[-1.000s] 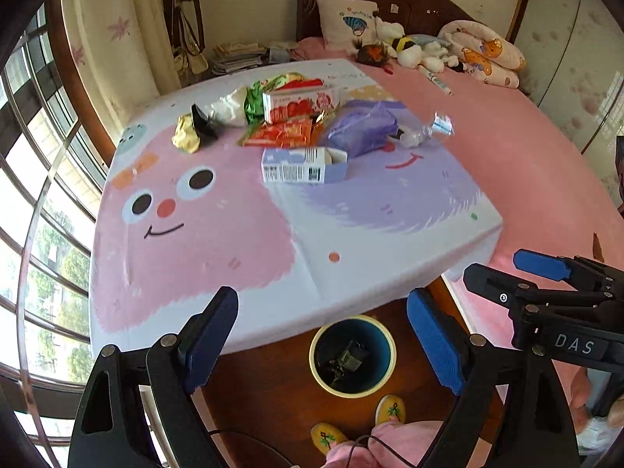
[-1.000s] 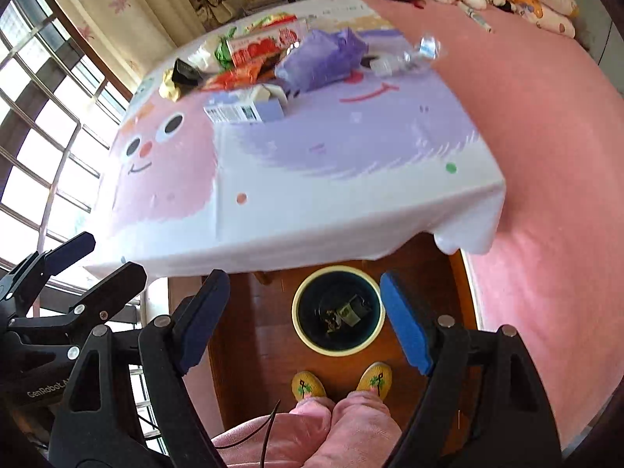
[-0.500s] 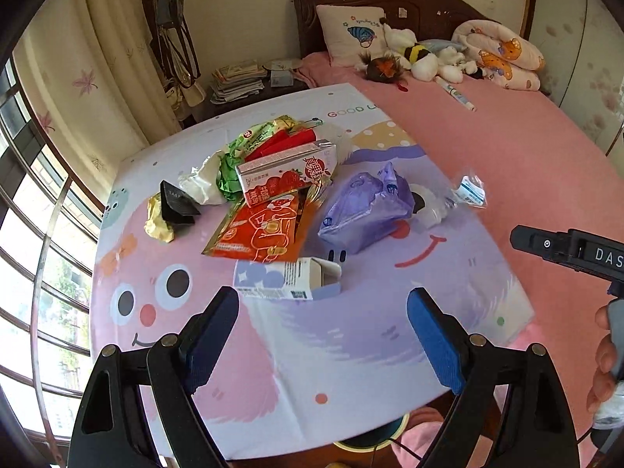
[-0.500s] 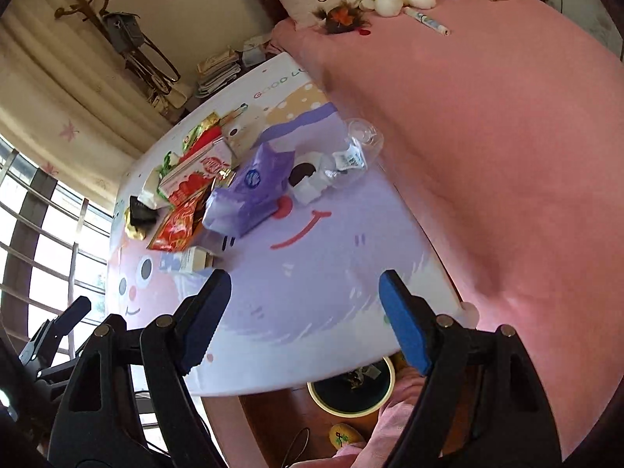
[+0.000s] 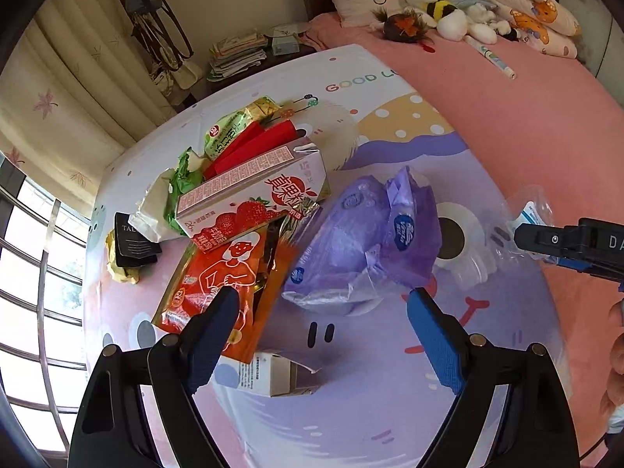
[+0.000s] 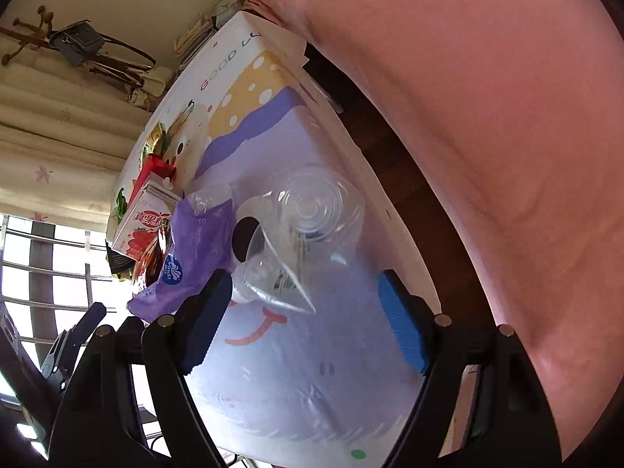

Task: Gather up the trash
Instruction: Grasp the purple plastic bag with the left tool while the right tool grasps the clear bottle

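Blue-padded and set wide, our left gripper holds nothing; its jaws hover just above the crumpled purple plastic tissue wrapper, one finger over the orange foil snack pouch. Our right gripper has just been closing its jaws a little, and they are open even so, with the neck end of the crushed clear plastic bottle between the pads, neither of which presses on it as far as we can tell.

We judge the step in hand to be two pickups at once: bottle on the right, wrapper on the left. For the bottle, we should bring the pads down around the crumpled middle, not the cone-shaped neck, since thin clear plastic will slip and spring. For the wrapper, we should lower until the pads straddle its bunched ridge, keeping clear of the pouch, then close fully, because soft film gives nothing to squeeze against.

Just beside the wrapper lies a small white open carton; farther back sits the pink strawberry milk carton on green and red packets, with a black tag to one side. All rest on the cartoon-print tablecloth; beyond it is the pink bed. No bin shows here.
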Motion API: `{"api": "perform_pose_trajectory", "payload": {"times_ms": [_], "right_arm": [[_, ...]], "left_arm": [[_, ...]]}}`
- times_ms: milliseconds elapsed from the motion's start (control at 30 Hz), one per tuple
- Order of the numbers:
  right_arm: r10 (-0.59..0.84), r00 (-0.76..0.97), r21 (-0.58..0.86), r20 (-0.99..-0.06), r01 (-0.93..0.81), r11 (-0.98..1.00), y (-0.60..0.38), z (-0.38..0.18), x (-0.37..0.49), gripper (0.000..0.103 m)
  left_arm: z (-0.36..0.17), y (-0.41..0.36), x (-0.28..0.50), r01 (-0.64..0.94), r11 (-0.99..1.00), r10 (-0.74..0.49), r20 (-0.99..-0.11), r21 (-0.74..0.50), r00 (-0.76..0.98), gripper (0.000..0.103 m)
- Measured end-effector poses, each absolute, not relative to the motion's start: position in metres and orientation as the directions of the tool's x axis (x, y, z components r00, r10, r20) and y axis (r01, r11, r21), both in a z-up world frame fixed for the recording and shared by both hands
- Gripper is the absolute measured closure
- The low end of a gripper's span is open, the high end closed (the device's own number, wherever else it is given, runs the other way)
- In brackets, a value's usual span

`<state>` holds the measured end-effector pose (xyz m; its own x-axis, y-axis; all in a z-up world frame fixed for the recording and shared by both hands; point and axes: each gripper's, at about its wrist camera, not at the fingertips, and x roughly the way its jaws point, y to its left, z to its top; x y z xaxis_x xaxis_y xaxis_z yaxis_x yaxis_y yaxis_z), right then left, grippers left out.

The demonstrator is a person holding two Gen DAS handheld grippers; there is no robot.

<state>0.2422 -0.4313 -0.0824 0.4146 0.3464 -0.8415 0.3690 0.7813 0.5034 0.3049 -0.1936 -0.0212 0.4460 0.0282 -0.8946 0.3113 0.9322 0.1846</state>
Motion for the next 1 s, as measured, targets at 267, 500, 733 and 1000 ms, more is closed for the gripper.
{"api": "perform_pose_trajectory", "payload": {"times_ms": [267, 500, 733, 1000], "right_arm": [[0.409, 0.406, 0.539, -0.817, 0.287, 0.792, -0.43, -0.091, 0.27, 0.064], [0.435, 0.389, 0.543, -0.812, 0.229, 0.808, -0.429, -0.091, 0.281, 0.074], [0.445, 0.384, 0.545, -0.809, 0.206, 0.812, -0.429, -0.091, 0.275, 0.075], [0.426, 0.42, 0.53, -0.801, 0.169, 0.831, -0.422, -0.07, 0.252, 0.075]], "left_arm": [[-0.045, -0.222, 0.322, 0.378, 0.9, 0.046, -0.909, 0.217, 0.413, 0.013], [-0.062, -0.248, 0.334, 0.438, 0.864, 0.072, -0.921, 0.249, 0.382, 0.046], [-0.056, -0.244, 0.334, 0.384, 0.902, 0.044, -0.926, 0.198, 0.374, 0.069], [-0.015, -0.231, 0.281, 0.386, 0.913, -0.043, -0.908, 0.134, 0.417, 0.07]]}}
